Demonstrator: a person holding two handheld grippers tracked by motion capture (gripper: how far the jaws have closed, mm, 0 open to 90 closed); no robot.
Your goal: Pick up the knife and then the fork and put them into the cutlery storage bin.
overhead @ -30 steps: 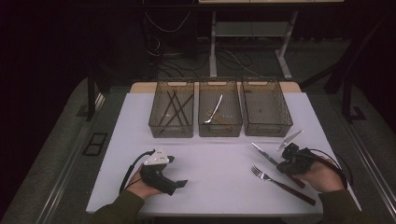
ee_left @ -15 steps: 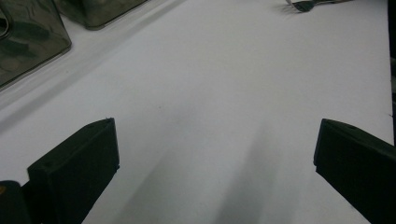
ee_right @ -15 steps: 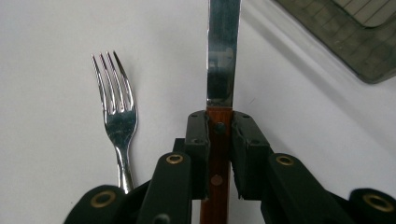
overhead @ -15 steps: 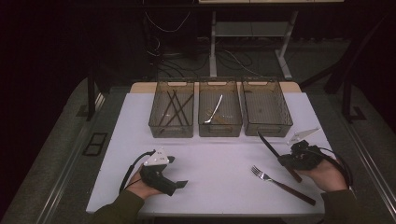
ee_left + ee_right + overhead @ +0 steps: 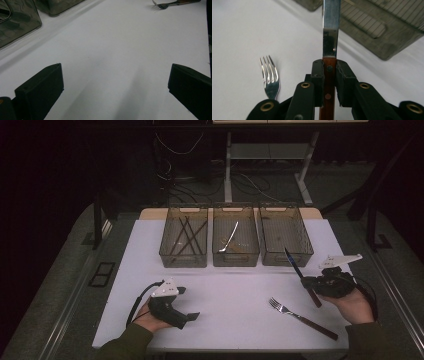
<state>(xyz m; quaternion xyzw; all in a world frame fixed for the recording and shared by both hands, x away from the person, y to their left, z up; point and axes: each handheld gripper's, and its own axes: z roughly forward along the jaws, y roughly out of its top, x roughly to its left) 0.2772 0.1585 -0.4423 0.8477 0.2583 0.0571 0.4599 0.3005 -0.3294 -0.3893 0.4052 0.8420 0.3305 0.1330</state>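
My right gripper (image 5: 306, 283) is shut on the wooden handle of a table knife (image 5: 293, 261). The knife is off the table, its blade slanting up and away toward the front of the right bin (image 5: 306, 241). In the right gripper view the pads clamp the knife (image 5: 329, 37) just below the blade. A fork (image 5: 300, 316) lies on the white table in front of that hand; the right gripper view shows the fork (image 5: 270, 80) to the left of the jaws. My left gripper (image 5: 187, 304) rests open on the table at the near left, nothing between its jaws.
Three clear bins stand in a row at the back of the table (image 5: 235, 290): the left bin (image 5: 183, 261) holds several dark sticks, the middle bin (image 5: 236, 261) a spoon (image 5: 229, 239). The table's front edge is near both hands.
The right gripper has lifted the knife off the table and carried it back toward the right bin, the blade tipping upward. The left gripper and the fork have stayed put.
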